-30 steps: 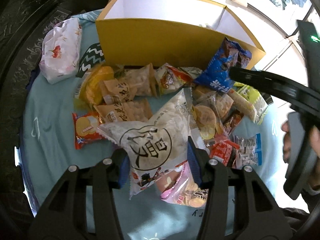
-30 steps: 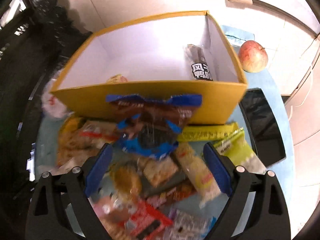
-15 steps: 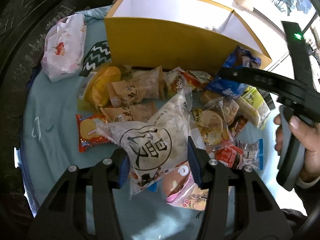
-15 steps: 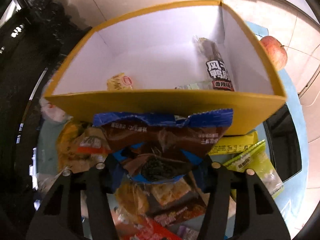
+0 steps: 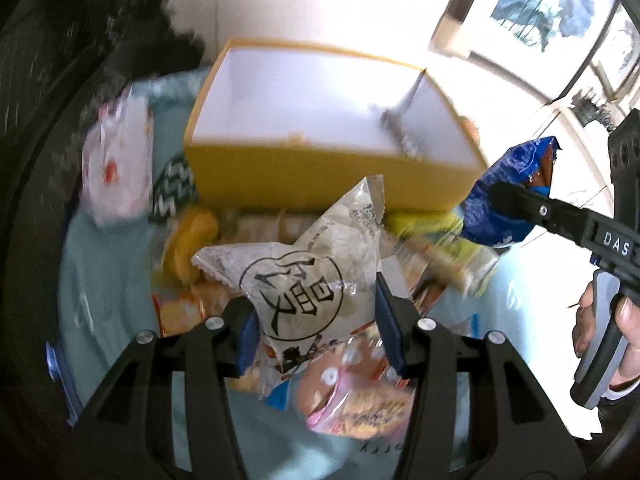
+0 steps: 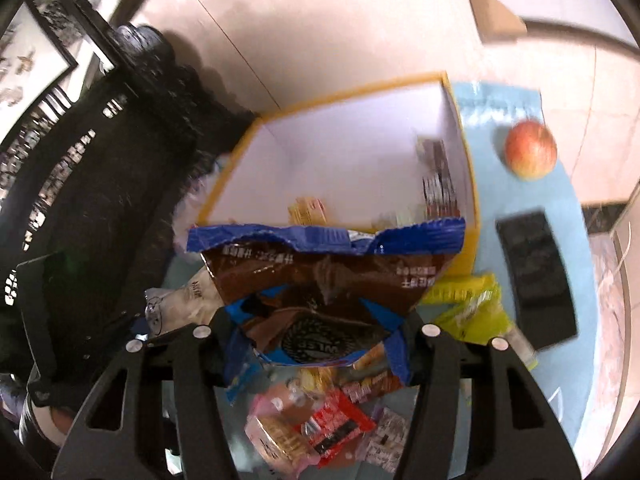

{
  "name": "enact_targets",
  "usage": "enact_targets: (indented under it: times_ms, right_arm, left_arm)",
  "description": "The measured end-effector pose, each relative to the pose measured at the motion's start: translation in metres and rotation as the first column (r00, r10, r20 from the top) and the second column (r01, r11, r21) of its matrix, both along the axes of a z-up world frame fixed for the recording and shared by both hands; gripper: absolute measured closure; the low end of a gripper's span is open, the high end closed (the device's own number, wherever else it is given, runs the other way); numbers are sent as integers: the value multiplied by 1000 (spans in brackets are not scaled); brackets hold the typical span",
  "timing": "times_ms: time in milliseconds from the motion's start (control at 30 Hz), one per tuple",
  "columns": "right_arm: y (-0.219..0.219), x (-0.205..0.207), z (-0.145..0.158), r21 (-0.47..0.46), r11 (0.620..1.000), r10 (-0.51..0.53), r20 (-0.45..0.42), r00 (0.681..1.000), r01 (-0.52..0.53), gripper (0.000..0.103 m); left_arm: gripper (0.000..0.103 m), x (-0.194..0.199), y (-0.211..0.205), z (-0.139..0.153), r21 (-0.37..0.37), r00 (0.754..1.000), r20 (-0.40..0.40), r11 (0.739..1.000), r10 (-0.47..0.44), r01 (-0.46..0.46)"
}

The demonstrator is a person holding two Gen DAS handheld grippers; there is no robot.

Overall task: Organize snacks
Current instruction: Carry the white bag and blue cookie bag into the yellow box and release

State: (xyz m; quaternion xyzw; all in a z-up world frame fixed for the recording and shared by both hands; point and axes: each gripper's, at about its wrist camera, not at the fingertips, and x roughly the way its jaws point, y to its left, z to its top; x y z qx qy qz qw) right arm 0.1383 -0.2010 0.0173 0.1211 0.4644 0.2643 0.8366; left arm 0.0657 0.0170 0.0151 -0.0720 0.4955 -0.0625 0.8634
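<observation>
**Both claws carrying snack bags near the yellow box**

The left claw [image 5: 316, 320] is clamping a clear bag of pale biscuits [image 5: 308, 264], printed with a black round mark, between its blue pads. The bag is standing up out of the claw, its top corner reaching the near wall of the yellow box [image 5: 320, 176]. It is hanging above the pile of snacks [image 5: 352, 396] lying on the light blue desk [image 5: 96, 280] in front of the box.

The right claw [image 6: 316, 344] is gripping a blue and brown cookie bag [image 6: 324, 276] by its lower part; its jaws have just been closing on it. The bag's blue top edge is covering the near rim of the yellow box [image 6: 352, 144]. Inside the box, a dark wrapped snack [image 6: 438, 172] is leaning against the right wall, and a small yellow packet [image 6: 308, 208] is lying near the front wall.

Right of the box, an apple [image 6: 530, 154] and a black phone [image 6: 536, 272] are resting on the desk. Yellow-green packets [image 6: 472, 304] are lying just in front of the box's right corner. A white flowered pouch [image 5: 116, 168] is lying to the box's left.
</observation>
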Motion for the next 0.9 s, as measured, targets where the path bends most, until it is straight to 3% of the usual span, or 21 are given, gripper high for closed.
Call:
enact_targets:
  times_ms: [233, 533, 600, 633, 700, 900]
  right_arm:
    - [-6, 46, 37, 30, 999, -33, 87, 996, 30, 46]
    - [6, 111, 6, -6, 997, -76, 2, 997, 76, 45]
    - [9, 120, -5, -35, 995, -90, -39, 995, 89, 41]
    - [9, 121, -10, -47, 993, -110, -58, 992, 108, 34]
    - [3, 122, -16, -52, 987, -154, -73, 985, 150, 29]
    - [-18, 106, -20, -16, 988, -155, -75, 985, 154, 29]
  left_arm:
    - [52, 57, -8, 46, 8, 994, 111, 1000, -20, 19]
    - [50, 140, -15, 26, 24, 997, 74, 1000, 1, -3]
    - [26, 157, -15, 15, 32, 998, 55, 999, 30, -32]
    - [8, 159, -15, 13, 39, 998, 52, 998, 44, -46]
    - [8, 160, -14, 10, 68, 995, 64, 994, 77, -82]
    - [8, 145, -3, 4, 53, 996, 36, 995, 86, -87]
